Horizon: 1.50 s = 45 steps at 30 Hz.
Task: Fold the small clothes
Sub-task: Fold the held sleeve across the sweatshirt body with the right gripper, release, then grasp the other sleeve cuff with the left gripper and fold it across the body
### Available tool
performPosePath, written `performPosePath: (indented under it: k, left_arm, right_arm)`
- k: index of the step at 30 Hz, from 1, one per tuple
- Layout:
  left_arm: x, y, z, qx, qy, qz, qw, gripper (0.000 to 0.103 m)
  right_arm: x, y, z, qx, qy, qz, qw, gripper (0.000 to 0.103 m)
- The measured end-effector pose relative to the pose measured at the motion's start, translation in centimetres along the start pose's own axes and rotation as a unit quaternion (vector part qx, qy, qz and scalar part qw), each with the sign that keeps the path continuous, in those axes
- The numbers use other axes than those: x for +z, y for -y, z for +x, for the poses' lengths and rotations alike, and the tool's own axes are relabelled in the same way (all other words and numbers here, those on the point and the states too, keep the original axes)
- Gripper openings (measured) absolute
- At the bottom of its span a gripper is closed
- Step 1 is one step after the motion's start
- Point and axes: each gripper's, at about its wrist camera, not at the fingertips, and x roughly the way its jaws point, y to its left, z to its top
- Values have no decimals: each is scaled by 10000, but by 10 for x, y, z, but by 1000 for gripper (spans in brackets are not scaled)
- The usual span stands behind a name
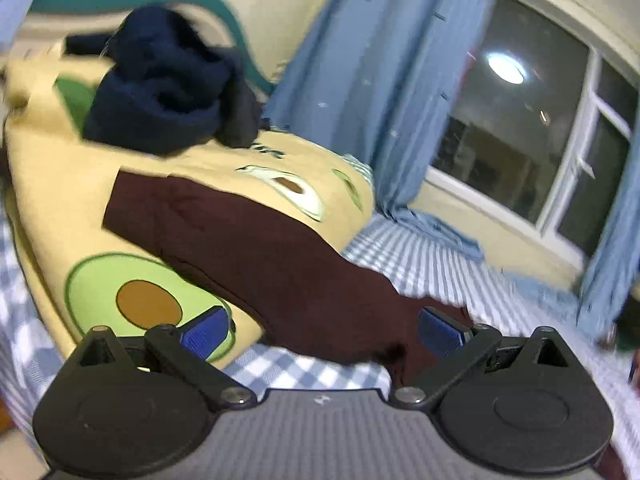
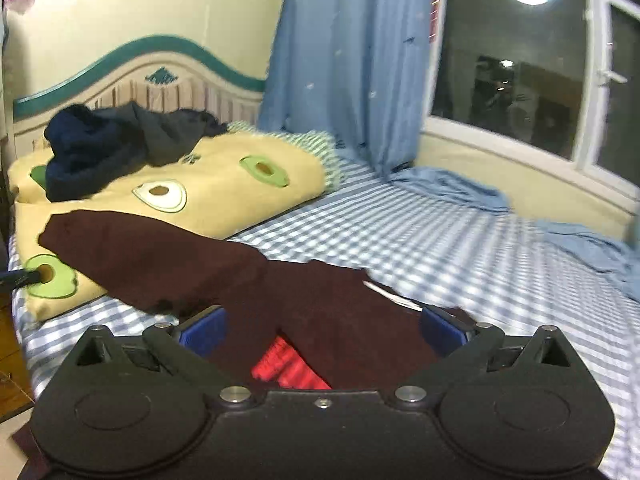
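A dark maroon garment lies spread across the yellow avocado-print quilt and the blue checked bed sheet. My left gripper stands open just above the garment's near edge, with nothing pressed between its blue pads. In the right wrist view the same maroon garment runs from the quilt to the near edge of the bed, with a red patch showing at its near end. My right gripper is wide open over that end, its pads clear of the cloth.
A heap of dark navy clothes sits on the quilt near the headboard. Blue curtains hang at the right beside a dark window, their hems pooling on the checked sheet.
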Motion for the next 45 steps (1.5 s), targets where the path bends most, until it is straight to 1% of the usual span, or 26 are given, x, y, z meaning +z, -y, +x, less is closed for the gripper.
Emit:
performPosePath:
  k: [2, 3, 5, 6, 7, 9, 10, 12, 14, 15, 16, 18, 19, 20, 21, 22, 24, 27, 29, 32, 34, 37, 39, 41, 43, 45]
  left_arm:
    - [1, -17, 16, 129, 252, -439, 9986, 102]
    - [0, -25, 24, 220, 377, -689, 9967, 102]
    - [-4, -38, 37, 405, 562, -1008, 9925, 102]
    - [-8, -44, 41, 541, 691, -1208, 9888, 102]
    - [-10, -51, 44, 521, 840, -1384, 9854, 102]
    - [-12, -62, 48, 431, 1108, -1646, 9792, 102]
    - [-10, -67, 54, 433, 1140, -1751, 9770, 102]
    - [-3, -79, 69, 525, 1175, -1874, 9738, 102]
    - [5, -86, 80, 676, 1260, -1873, 9718, 102]
    - [10, -87, 84, 727, 1284, -1806, 9724, 101]
    - [15, -87, 88, 782, 1300, -1741, 9730, 99]
    - [22, -89, 93, 883, 1314, -1734, 9720, 84]
    - [26, -89, 95, 882, 1288, -1765, 9719, 65]
    - [29, -91, 94, 804, 1230, -1799, 9726, 41]
    - [32, -92, 95, 668, 1135, -1851, 9738, 30]
    - [36, -93, 96, 504, 1072, -1914, 9743, 25]
    - [42, -86, 94, 420, 1091, -1890, 9750, 22]
    - [55, -52, 88, 236, 1126, -1419, 9832, 20]
    - [66, -18, 84, 69, 1185, -1105, 9868, 20]
    - [80, 51, 83, -212, 1281, -604, 9897, 20]
    - [87, 109, 87, -414, 1301, -135, 9905, 20]
    - [82, 199, 97, -751, 1336, 569, 9865, 20]
    - [66, 259, 108, -1019, 1295, 961, 9816, 20]
    - [38, 321, 122, -1241, 1120, 1438, 9754, 20]
    - [-2, 376, 140, -1347, 794, 1793, 9713, 20]
    - [-44, 416, 157, -1351, 406, 2125, 9669, 20]
  right_arm:
    - [-15, 8, -52, -205, 62, 153, 9997, 102]
    - [-24, 11, -74, -342, 75, 225, 9991, 102]
    - [-41, 15, -98, -589, 35, 357, 9976, 102]
    - [-50, 17, -105, -724, -9, 428, 9965, 102]
    - [-60, 18, -117, -859, -70, 507, 9950, 102]
    - [-74, 21, -118, -1049, -169, 660, 9921, 102]
    - [-81, 24, -125, -1137, -200, 780, 9902, 102]
    - [-87, 27, -115, -1275, -226, 977, 9868, 102]
    - [-90, 32, -114, -1344, -305, 1082, 9845, 102]
    - [-91, 34, -111, -1371, -342, 1085, 9840, 102]
    - [-90, 34, -110, -1409, -362, 1067, 9836, 102]
    - [-87, 32, -108, -1469, -332, 1013, 9834, 102]
    - [-87, 31, -109, -1476, -296, 1000, 9835, 102]
    - [-85, 32, -108, -1475, -277, 1003, 9836, 102]
    - [-85, 32, -107, -1470, -262, 1013, 9836, 102]
    - [-86, 32, -108, -1452, -250, 1022, 9838, 102]
    - [-87, 35, -111, -1419, -245, 1044, 9840, 102]
    - [-91, 44, -114, -1422, -197, 1130, 9832, 102]
    - [-97, 51, -118, -1414, -154, 1236, 9821, 102]
    - [-108, 66, -124, -1415, -103, 1464, 9790, 102]
    - [-119, 77, -130, -1436, -76, 1637, 9760, 102]
    - [-137, 93, -143, -1517, -39, 1864, 9707, 102]
    - [-150, 103, -154, -1627, -30, 1974, 9667, 102]
    - [-165, 113, -168, -1761, -29, 2094, 9618, 102]
    - [-179, 122, -184, -1892, -31, 2249, 9558, 102]
    - [-193, 130, -200, -2045, -59, 2426, 9483, 102]
